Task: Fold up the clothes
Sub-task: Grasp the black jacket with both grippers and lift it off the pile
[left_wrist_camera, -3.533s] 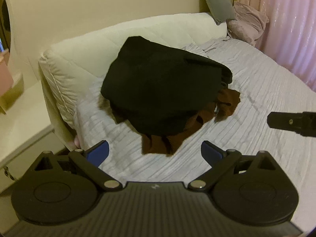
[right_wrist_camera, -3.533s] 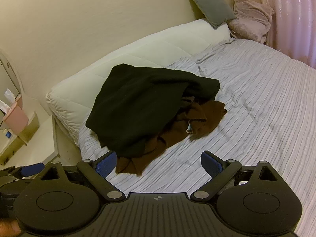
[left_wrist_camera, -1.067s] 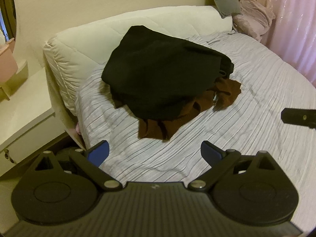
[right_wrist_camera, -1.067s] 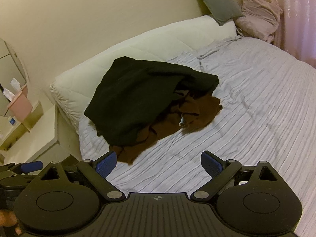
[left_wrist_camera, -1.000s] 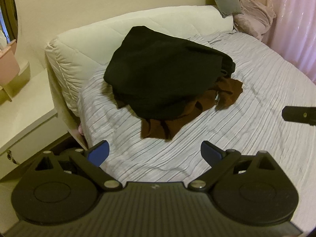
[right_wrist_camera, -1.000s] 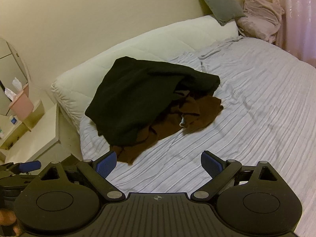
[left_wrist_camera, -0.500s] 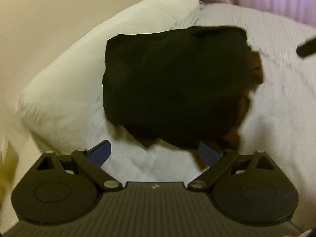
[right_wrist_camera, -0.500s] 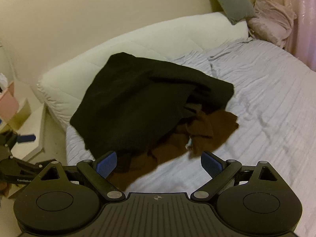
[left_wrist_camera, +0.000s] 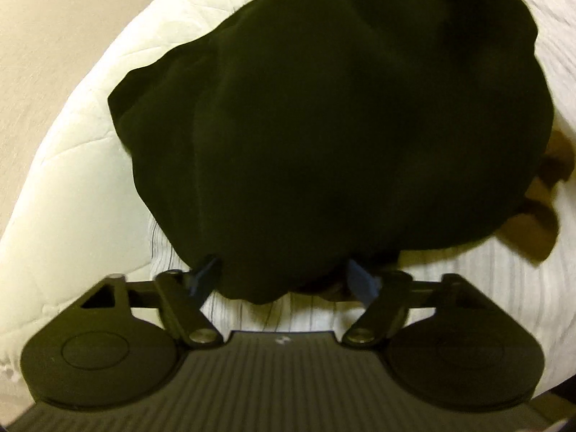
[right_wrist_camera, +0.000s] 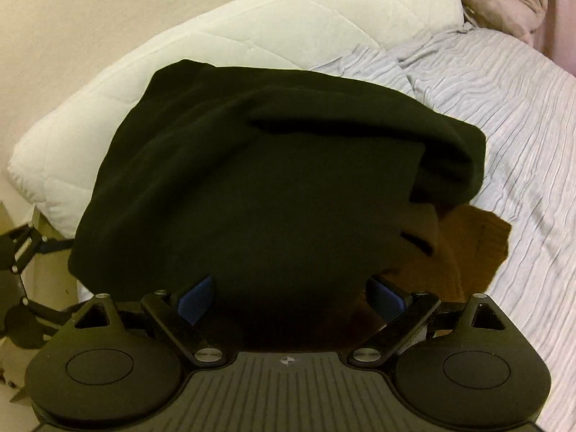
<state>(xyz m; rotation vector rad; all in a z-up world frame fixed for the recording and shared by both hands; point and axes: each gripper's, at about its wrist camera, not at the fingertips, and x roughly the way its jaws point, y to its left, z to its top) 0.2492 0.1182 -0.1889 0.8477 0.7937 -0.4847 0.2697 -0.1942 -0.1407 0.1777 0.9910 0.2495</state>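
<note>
Both tools are closing on the near hem of the black garment (right_wrist_camera: 259,187): the left tool (left_wrist_camera: 282,277) has cloth between its jaws, pads not yet pressing, and the right tool (right_wrist_camera: 288,297) likewise. The garment lies heaped on the bed (right_wrist_camera: 504,115), over a brown garment (right_wrist_camera: 468,244) that shows at 3 o'clock, with a white duvet (right_wrist_camera: 252,32) at 11 o'clock. To do this well, I judge each tool should pinch only the black layer, well apart along the hem, then lift evenly so the brown piece stays behind. No brand, label or readable writing shows.
</note>
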